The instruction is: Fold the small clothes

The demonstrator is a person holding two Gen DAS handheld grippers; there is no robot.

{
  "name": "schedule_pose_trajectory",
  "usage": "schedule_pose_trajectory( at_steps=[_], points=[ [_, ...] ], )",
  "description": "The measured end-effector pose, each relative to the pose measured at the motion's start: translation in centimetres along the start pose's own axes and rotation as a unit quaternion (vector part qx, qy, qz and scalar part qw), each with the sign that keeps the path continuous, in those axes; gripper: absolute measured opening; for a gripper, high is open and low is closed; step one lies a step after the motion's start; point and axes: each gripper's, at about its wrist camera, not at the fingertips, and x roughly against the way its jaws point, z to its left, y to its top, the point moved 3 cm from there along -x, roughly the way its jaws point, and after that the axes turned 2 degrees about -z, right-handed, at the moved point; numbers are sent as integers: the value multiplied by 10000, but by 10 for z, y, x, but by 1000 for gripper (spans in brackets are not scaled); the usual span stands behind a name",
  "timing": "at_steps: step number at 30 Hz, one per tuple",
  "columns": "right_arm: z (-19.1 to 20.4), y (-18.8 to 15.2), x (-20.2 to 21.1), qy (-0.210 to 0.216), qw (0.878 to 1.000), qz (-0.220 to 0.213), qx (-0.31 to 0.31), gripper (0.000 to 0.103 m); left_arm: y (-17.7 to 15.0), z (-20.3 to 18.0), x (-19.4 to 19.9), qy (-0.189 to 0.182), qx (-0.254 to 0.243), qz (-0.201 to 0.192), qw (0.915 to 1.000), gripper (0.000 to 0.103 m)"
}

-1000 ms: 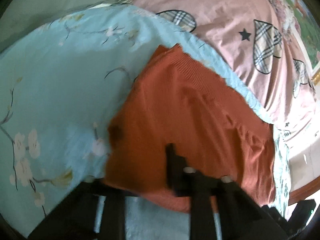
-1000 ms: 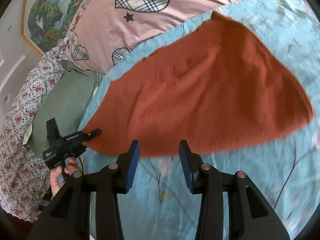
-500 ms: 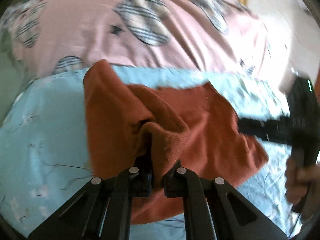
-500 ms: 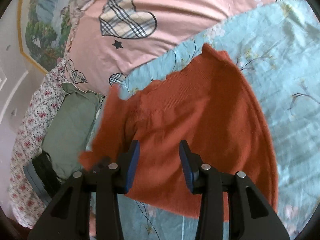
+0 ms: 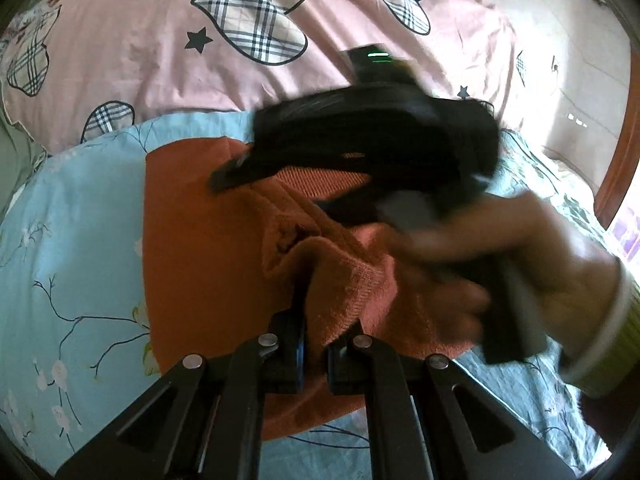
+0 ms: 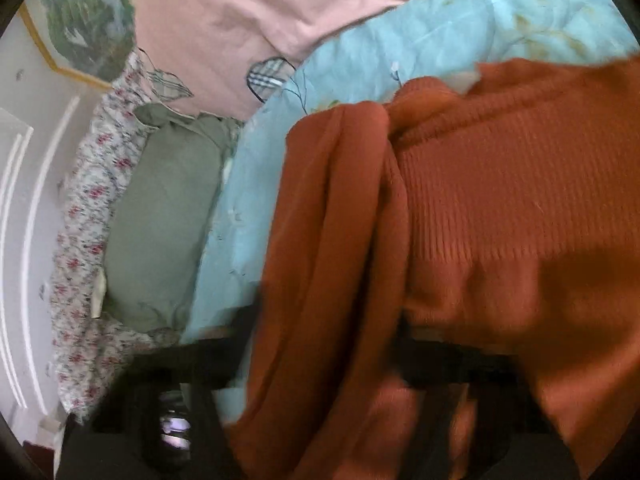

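Observation:
An orange knit garment (image 5: pixel 200 240) lies on the light blue floral sheet (image 5: pixel 72 240). My left gripper (image 5: pixel 314 344) is shut on a raised fold of it, and the cloth bunches up between the two fingers. My right gripper (image 5: pixel 276 184), blurred and held by a hand (image 5: pixel 520 248), reaches in from the right over the garment's far part. In the right wrist view the orange garment (image 6: pixel 500 200) drapes over my right gripper (image 6: pixel 324 344) and hides its fingers. Its jaws are closing with cloth lying between them.
A pink quilt with plaid hearts (image 5: pixel 200 80) borders the far side of the sheet. A green pillow (image 6: pixel 160 220) and a flowered cover (image 6: pixel 80 240) lie at the left in the right wrist view, below a framed picture (image 6: pixel 88 20). A wooden bed frame (image 5: pixel 616 168) stands at the right.
The garment lay flat; my left gripper has carried its pinched corner over the rest and rolled. My right gripper has moved in low onto the garment, and cloth now covers its fingers.

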Motion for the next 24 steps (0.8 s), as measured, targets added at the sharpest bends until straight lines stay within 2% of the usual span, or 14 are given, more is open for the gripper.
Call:
schedule_pose_trajectory(
  at_steps=[2,4,6,9,12,14,16,18,21,24],
  points=[
    [4,6,1,-109,9999,-44,82,16,0,-4,4,-61,-67,-31,10000,6],
    [23,7,27,-130,9982,-341,486,16,5,-11,12,-115,-126,-115,9998,6],
    [35,9,59,-122,9949,-653,758,16,13,-24,18,-332,-173,-203,9991,6],
    [32,11,114,-263,9899,-999,971,16,27,-54,22,-821,-228,-340,9958,6],
    [1,9,153,-709,9862,-1139,966,16,35,-90,13,-1226,-312,-332,9914,6],
    [-29,8,162,-864,9878,-1110,664,16,34,-111,-2,-1428,-338,-249,9889,6],
    [-69,2,166,-1060,9886,-1031,295,16,28,-126,-25,-1593,-287,21,9868,6],
    [-89,-6,164,-1284,9871,-939,187,16,21,-137,-43,-1646,-287,273,9856,6],
    [-98,-11,166,-1262,9868,-989,221,16,13,-148,-51,-1630,-411,379,9850,6],
    [-105,-10,166,-1417,9844,-1001,285,18,10,-149,-66,-1553,-503,529,9852,7]
  ],
)
